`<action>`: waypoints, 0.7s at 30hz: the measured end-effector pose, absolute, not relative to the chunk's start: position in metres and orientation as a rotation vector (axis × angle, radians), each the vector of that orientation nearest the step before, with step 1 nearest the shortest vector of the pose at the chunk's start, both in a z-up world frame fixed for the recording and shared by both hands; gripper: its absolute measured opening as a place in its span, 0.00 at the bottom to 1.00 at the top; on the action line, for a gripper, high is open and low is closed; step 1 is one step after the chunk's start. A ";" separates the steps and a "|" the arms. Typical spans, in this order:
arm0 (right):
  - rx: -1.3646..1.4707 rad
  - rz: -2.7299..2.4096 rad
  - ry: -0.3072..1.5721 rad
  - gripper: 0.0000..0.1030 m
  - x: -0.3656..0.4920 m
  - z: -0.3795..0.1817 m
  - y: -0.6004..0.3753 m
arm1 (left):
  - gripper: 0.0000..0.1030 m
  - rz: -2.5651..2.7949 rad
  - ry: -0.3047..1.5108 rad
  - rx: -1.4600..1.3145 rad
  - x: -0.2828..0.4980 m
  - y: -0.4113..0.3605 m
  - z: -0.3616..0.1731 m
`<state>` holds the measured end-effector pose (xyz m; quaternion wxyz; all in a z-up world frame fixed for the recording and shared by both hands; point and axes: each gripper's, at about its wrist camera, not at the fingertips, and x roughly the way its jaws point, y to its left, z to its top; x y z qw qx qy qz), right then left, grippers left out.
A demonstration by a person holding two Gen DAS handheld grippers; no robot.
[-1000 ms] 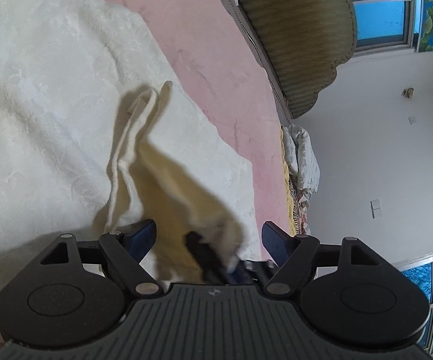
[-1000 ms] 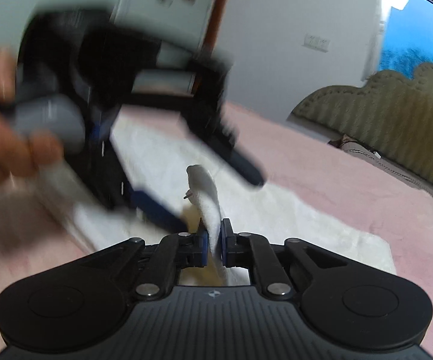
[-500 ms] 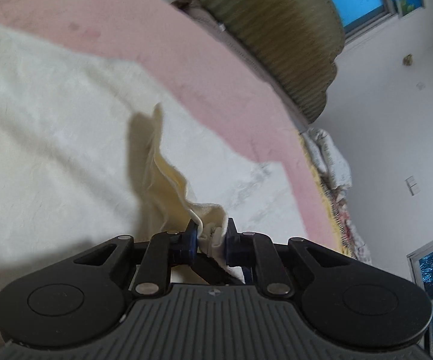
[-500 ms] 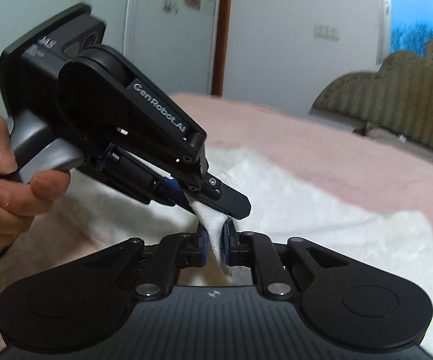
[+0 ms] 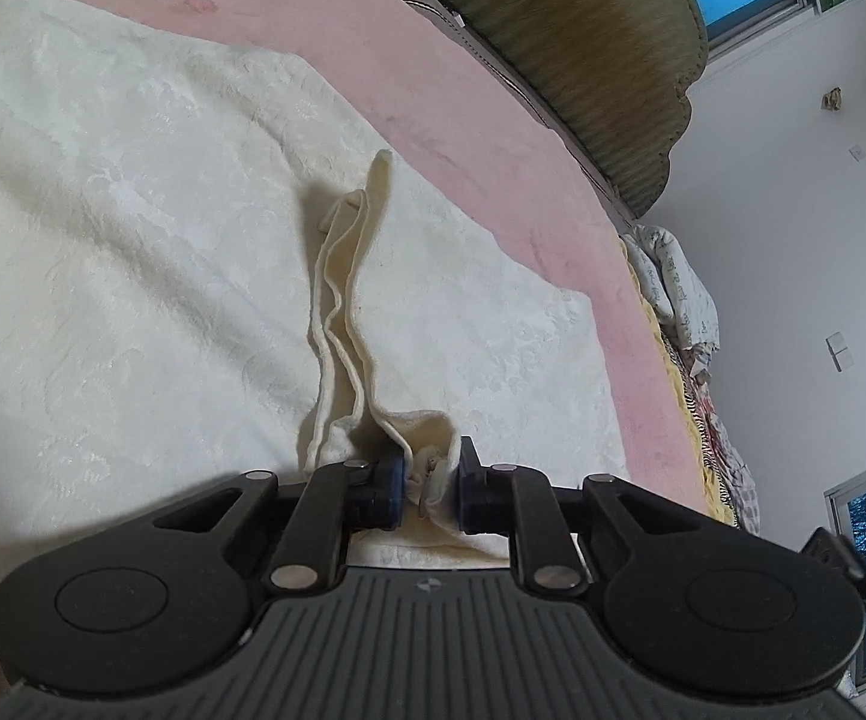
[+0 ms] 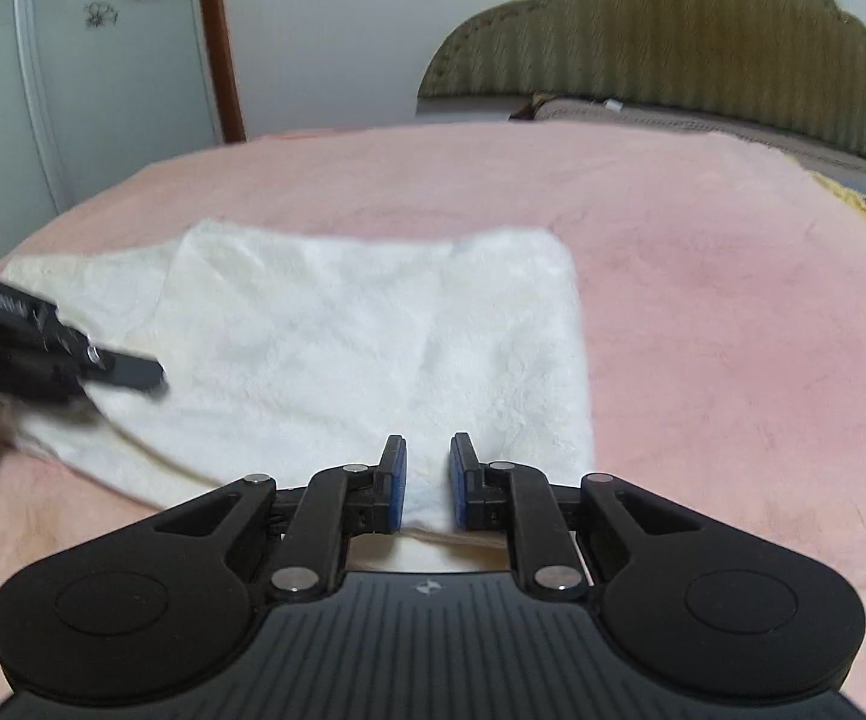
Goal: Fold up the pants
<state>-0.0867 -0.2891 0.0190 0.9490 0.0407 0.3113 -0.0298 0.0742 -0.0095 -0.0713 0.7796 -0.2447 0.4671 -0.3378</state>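
Observation:
The pants (image 6: 372, 330) are a fluffy cream-white cloth lying folded flat on the pink bed cover (image 6: 703, 300). In the left wrist view a bunched corner of the pants (image 5: 348, 276) rises as a narrow ridge from my left gripper (image 5: 431, 462). Its blue pads still press on that bunch while the jaws are opening slightly. My right gripper (image 6: 426, 450) hovers over the near edge of the pants. Its jaws are opening, with nothing pinched between the pads. The left gripper (image 6: 102, 369) shows blurred at the left edge of the right wrist view.
An olive padded headboard (image 6: 673, 42) stands at the far end of the bed. A white wardrobe door (image 6: 72, 60) and a brown door frame are at the back left. Crumpled bedding (image 5: 673, 282) lies by the bed's right side under a white wall.
The left gripper shut on the bunched corner that the right gripper held. The right gripper let go and swung away to the right, leaving the left gripper at its view's left edge.

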 end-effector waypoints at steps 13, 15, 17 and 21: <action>-0.150 0.144 0.732 0.18 0.071 0.014 -0.214 | 0.25 -0.712 0.982 -0.488 0.057 -0.001 -0.057; -0.137 0.140 0.698 0.18 0.061 0.025 -0.215 | 0.26 -0.722 0.987 -0.500 0.056 0.007 -0.054; -0.156 0.130 0.661 0.18 0.040 0.035 -0.215 | 0.24 -0.710 0.972 -0.504 0.056 0.015 -0.049; -0.150 0.181 0.654 0.18 0.010 0.040 -0.206 | 0.24 -0.664 0.878 -0.462 0.069 0.016 -0.028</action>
